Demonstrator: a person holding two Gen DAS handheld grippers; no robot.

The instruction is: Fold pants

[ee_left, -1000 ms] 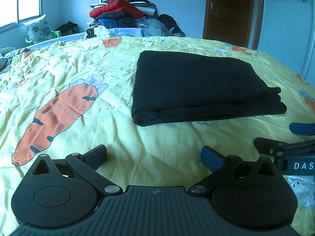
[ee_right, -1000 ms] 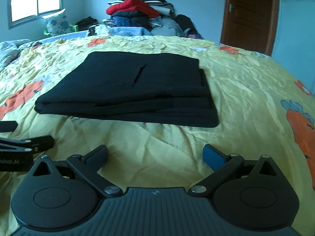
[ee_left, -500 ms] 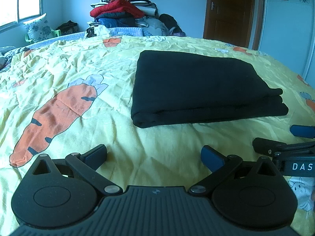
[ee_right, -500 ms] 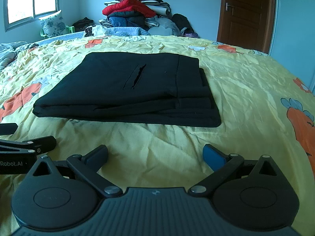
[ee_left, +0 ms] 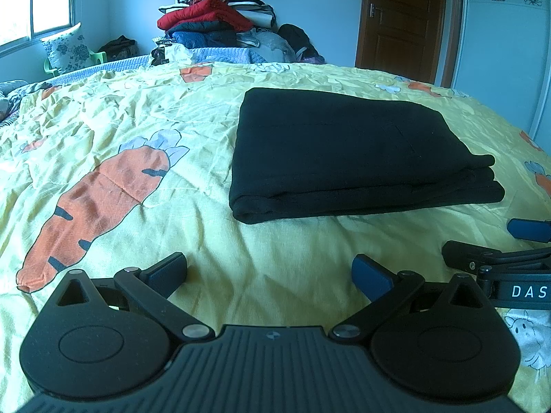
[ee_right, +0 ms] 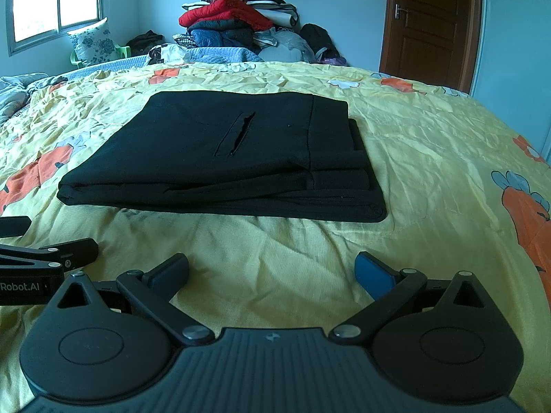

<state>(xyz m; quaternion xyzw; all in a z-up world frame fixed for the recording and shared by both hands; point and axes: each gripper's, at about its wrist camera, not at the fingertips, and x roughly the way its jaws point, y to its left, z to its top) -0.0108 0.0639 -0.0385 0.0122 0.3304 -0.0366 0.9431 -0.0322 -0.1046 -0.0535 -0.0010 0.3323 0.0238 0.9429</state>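
Pants (ee_left: 347, 151) lie folded, neat stack on bed (ee_left: 137, 158). Left gripper (ee_left: 270, 272), right gripper (ee_right: 272, 272): jaws wide apart, empty. Folding looks done; nothing left.

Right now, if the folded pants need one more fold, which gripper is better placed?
Right, marginally. The pants sit nearly centred ahead of the right gripper, its view showing the stacked open edges. For the left gripper they lie off to the right. Both are open, holding nothing.
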